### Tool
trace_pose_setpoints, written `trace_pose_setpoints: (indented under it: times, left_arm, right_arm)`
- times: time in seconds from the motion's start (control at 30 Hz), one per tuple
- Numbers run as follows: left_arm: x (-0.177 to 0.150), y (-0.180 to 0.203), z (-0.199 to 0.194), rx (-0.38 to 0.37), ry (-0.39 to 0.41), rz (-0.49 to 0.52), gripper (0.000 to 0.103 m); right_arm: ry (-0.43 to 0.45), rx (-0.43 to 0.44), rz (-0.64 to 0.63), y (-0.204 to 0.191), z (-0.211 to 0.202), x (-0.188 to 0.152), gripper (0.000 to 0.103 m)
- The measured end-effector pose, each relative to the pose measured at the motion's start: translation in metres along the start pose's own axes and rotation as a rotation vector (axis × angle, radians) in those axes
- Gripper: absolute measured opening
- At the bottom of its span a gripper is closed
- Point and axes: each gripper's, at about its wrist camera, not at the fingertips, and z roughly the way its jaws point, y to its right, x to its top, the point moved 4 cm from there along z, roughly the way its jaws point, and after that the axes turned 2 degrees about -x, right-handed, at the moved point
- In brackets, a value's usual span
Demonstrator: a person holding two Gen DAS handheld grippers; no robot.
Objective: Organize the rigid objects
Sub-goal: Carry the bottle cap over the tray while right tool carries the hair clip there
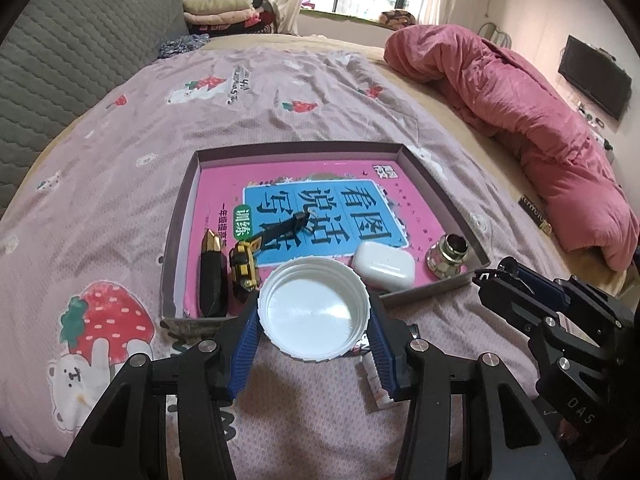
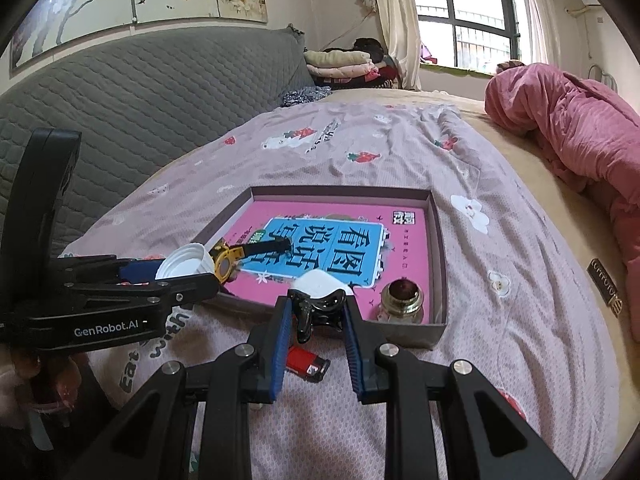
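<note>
My left gripper [image 1: 315,309] is shut on a white screw lid [image 1: 314,312], held open side up just above the near rim of a shallow cardboard box [image 1: 300,147]. My right gripper [image 2: 318,306] is shut on a glossy black hair clip [image 2: 320,310] near the same box [image 2: 340,190]. Inside, on a pink book [image 1: 340,168], lie a black-and-gold faceted piece [image 1: 212,276], a yellow toy excavator [image 1: 246,264], a white earbud case [image 1: 384,266] and a brass fitting [image 1: 448,256]. A red lighter [image 2: 306,362] lies on the sheet under the right gripper.
The box sits on a pink strawberry-print sheet [image 1: 120,208] spread over a bed. A rolled pink quilt [image 1: 520,92] lies along the right side, and a grey padded headboard [image 2: 140,92] along the left. A small white object [image 1: 374,380] lies on the sheet below the left gripper.
</note>
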Motion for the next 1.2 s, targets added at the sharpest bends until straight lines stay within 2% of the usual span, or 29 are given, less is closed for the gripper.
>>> trace_pose_setpoints:
  times: [0.4,0.7,0.93,1.2]
  left_arm:
    - [0.014,0.001,-0.001,-0.002,0.021,-0.005,0.051]
    - [0.042,-0.002,0.007,0.015,0.041,-0.010,0.051]
    - [0.055,0.000,0.032,0.022,0.010,-0.010,0.051]
    - [0.048,0.009,0.063,0.017,-0.053,0.004,0.051]
  right_arm:
    - [0.029,-0.007,-0.003,0.001,0.000,0.015,0.026]
    - [0.052,-0.035,0.003,0.005,0.008,0.037,0.026]
    - [0.015,-0.041,0.007,0.008,0.034,0.043,0.026]
    - [-0.059,-0.052,0.003,0.012,0.064,0.024,0.026]
